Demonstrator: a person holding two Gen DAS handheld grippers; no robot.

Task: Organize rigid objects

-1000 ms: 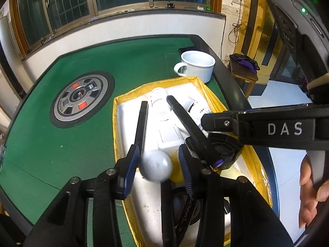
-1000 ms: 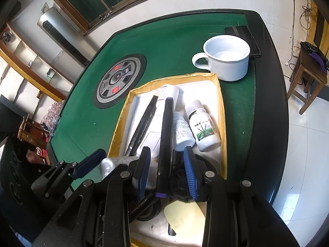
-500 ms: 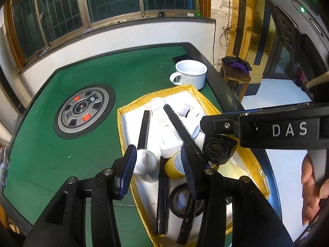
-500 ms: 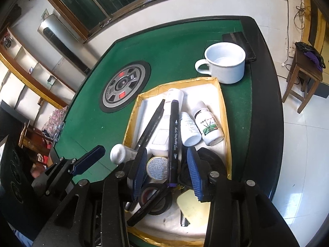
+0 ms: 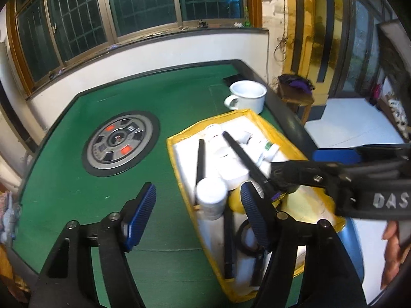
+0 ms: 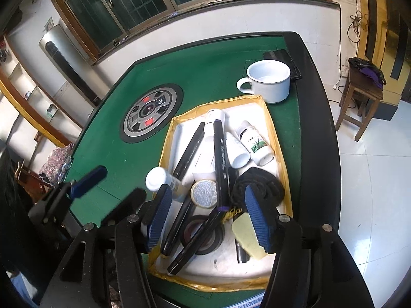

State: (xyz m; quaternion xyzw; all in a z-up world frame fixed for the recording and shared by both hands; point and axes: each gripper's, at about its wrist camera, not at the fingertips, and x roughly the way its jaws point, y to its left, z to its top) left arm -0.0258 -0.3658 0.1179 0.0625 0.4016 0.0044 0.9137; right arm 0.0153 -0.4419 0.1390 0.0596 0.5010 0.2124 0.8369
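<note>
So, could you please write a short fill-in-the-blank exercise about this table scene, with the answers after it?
1. The white mug stands on the ____ table, outside the tray.
2. The tray has a ____ rim.
3. The roll of black tape lies ____ the tray.
4. The bottle with the green label lies on its ____.

Answers: green; yellow; inside; side

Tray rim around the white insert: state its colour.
Yellow; the tray rim shows best in the right wrist view.

Both wrist views down onto tray
</note>
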